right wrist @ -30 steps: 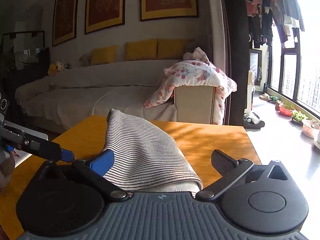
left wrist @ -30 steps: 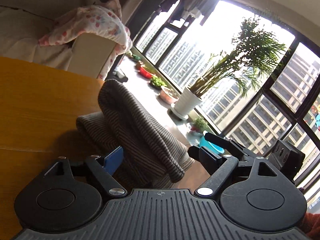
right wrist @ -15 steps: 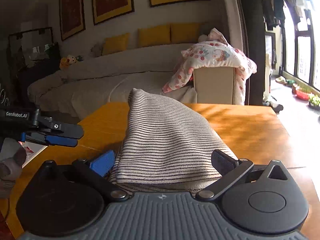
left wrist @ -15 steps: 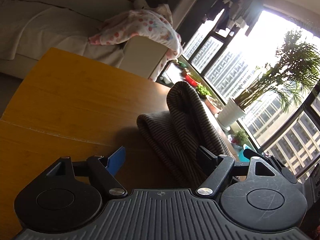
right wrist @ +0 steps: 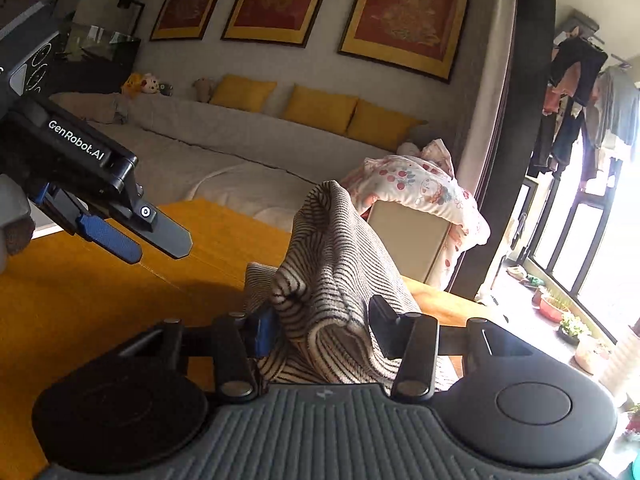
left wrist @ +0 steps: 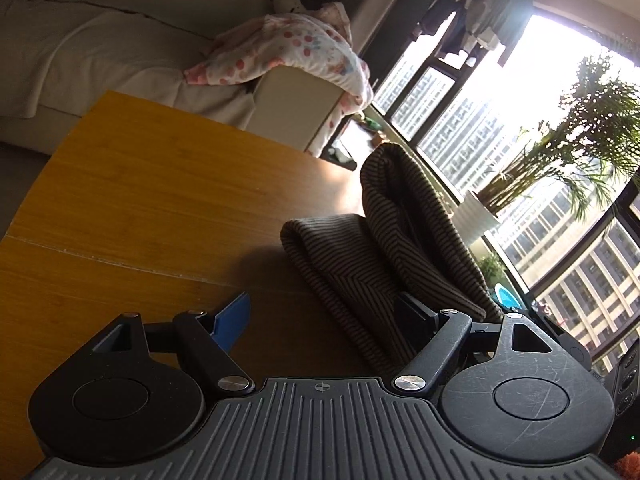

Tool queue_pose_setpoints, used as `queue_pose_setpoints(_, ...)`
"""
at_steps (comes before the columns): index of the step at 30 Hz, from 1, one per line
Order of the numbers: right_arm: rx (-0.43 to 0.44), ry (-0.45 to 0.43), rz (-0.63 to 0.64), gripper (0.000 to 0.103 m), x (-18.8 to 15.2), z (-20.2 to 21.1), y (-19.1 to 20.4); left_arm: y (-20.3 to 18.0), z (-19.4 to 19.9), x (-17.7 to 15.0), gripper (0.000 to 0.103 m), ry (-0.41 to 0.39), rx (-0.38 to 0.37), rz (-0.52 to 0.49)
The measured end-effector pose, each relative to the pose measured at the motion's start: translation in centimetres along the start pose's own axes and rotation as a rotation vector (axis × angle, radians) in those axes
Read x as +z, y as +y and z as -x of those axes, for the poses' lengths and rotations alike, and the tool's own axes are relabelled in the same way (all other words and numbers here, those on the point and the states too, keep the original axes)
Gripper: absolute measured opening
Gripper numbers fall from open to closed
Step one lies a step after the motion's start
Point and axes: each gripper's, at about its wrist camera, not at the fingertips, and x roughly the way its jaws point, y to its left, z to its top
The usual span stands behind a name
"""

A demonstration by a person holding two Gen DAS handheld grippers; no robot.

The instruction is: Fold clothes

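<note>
Room: a bright living room with a long pale sofa bearing yellow cushions, framed pictures above it, and tall windows to one side.
Worktop: an orange wooden worktop stands in front of the sofa and carries the clothing.
Garment: a striped knit garment lies near the worktop's window-side edge, partly folded, with one thick fold bunched and standing up in a hump while lower layers rest flat beneath it.
Step in hand: by my reading, the raised fold is being taken hold of so it can be laid over the rest.
Doing it well: catch all the layers of the fold together, not only the top one; keep the lower layers pinned flat; lay the fold over with edges lined up, then smooth out the hump.
Risk: the garment sits close to the edge, so a strong pull could drag it off.
Right tongs: about half apart and closing, with the bunched fold between the blue pad and the black pad; both pads appear to press the cloth.
Left tongs: wide apart and holding nothing; the black finger lies against the garment's side, and the blue finger hangs over bare worktop.
</note>
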Motion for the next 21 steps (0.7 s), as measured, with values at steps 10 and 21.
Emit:
queue_pose_setpoints(10,-0.015,-0.026,-0.165,0.073,-0.6,-1.1,-2.5,-0.6,-0.7,-0.2,0.085,0.025,-0.006,-0.019)
queue_pose_setpoints(21,-0.063,0.013,0.048,0.079,-1.1,-2.2,-0.8,-3.2,-3.9,0.0,0.078,0.091,-0.074,-0.052)
